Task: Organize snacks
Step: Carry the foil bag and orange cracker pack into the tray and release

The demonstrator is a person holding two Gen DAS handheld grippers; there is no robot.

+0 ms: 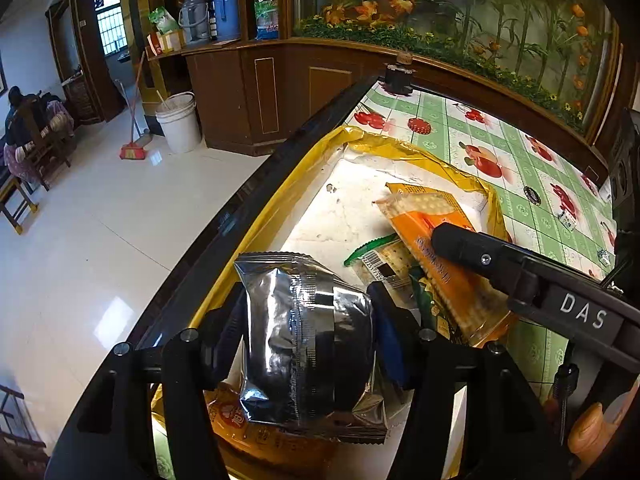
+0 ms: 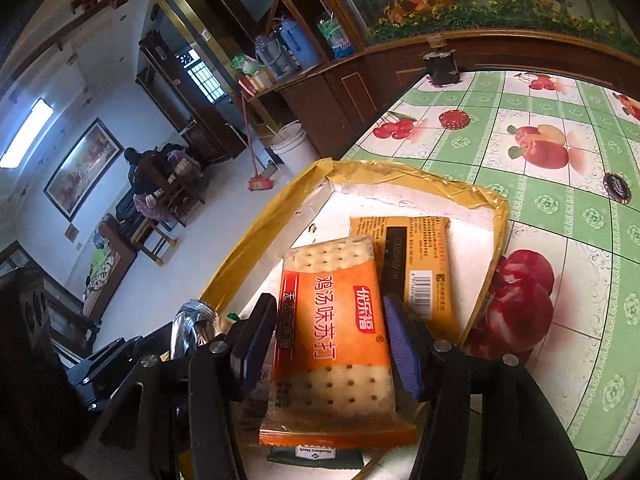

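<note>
While a table (image 2: 560, 208) under a green checked oilcloth printed with cherries and apples fills most of both views, a shallow tray (image 1: 420, 160) with a white floor and a rim wrapped in yellow tape sits on it near the edge closest to the tiled floor (image 1: 100, 220). Behind the table runs a dark wooden cabinet (image 1: 280, 92) with a glass-fronted display of artificial flowers above it, and a white bucket (image 1: 178, 122) and a red broom (image 1: 134, 148) stand on the floor beside it.

Inside the tray lie the snacks. The left gripper (image 1: 308, 328) is over the tray's near end, its pads pressed against both sides of a silver foil snack packet (image 1: 300, 332), which it grasps upright above an orange packet (image 1: 256, 436) lying beneath. The right gripper (image 2: 332, 352) holds an orange soda cracker packet (image 2: 336, 320) with red Chinese lettering between its blue pads; the left pad touches the wrapper's edge, and the right one appears to as well, so it is grasping the packet above the tray floor. Just beyond that packet a smaller yellow-orange snack packet (image 2: 416, 260) lies flat on the tray, barcode side up. In the left wrist view a green-edged wrapper (image 1: 372, 248) shows under the cracker packet.

On the oilcloth past the tray rests a small dark round cap (image 2: 618, 188), and a dark jar (image 2: 440, 62) stands at the table's far edge.
</note>
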